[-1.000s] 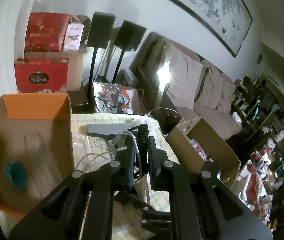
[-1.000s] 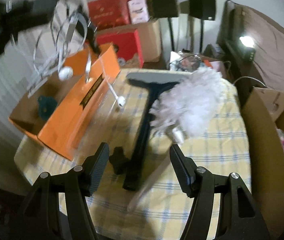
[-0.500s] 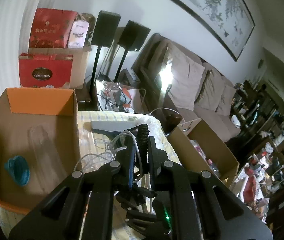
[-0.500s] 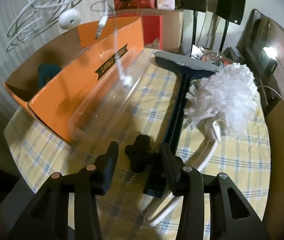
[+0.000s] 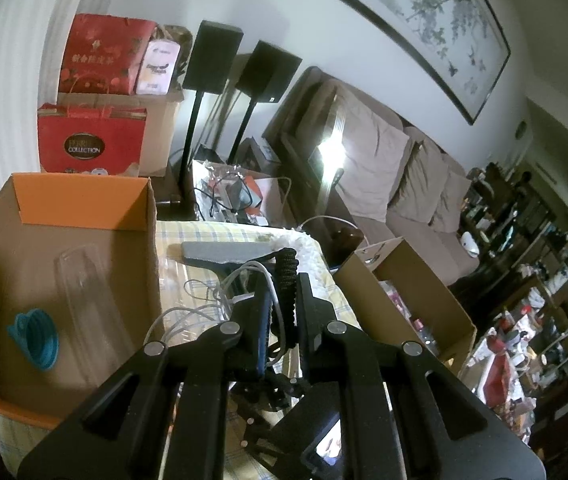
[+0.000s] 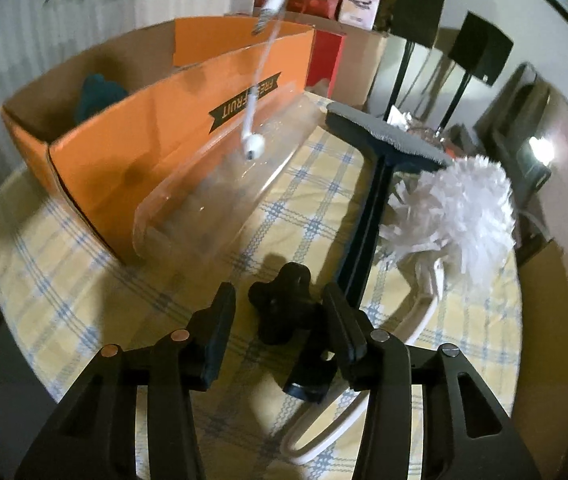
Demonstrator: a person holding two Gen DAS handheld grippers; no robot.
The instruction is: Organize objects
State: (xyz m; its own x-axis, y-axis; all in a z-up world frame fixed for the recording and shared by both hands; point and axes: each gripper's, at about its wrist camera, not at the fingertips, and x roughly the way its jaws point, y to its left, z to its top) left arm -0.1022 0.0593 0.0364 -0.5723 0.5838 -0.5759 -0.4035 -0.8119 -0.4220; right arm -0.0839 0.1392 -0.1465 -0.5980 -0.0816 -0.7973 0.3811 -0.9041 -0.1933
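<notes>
Between the jaws of the right gripper sat a small black lobed plastic knob, resting on the yellow-and-blue checked cloth of the table. The jaws had just been closing and stood part-way apart, one on either side of the knob; the right-hand jaw lay close against it or the black piece beneath, the left-hand one clear of it, so no firm grip was yet evident. Just beyond the right-hand jaw ran the dark handle of a grey-bladed squeegee, with a white fluffy duster past it. Ahead and to the left of the jaws lay a clear plastic lid against an open orange cardboard box.

The left gripper, its jaws together, was clamped on a tangle of white earphone cable beside a black coiled cord; one white earbud dangled ahead of the right jaws over the lid. The box, holding a teal silicone funnel, lay ahead and to the left of the left jaws.

To do the step well, the right jaws probably needed centring on the knob's lobes before closing, keeping clear of the squeegee handle, while the left hand kept the cable high enough not to snag.
</notes>
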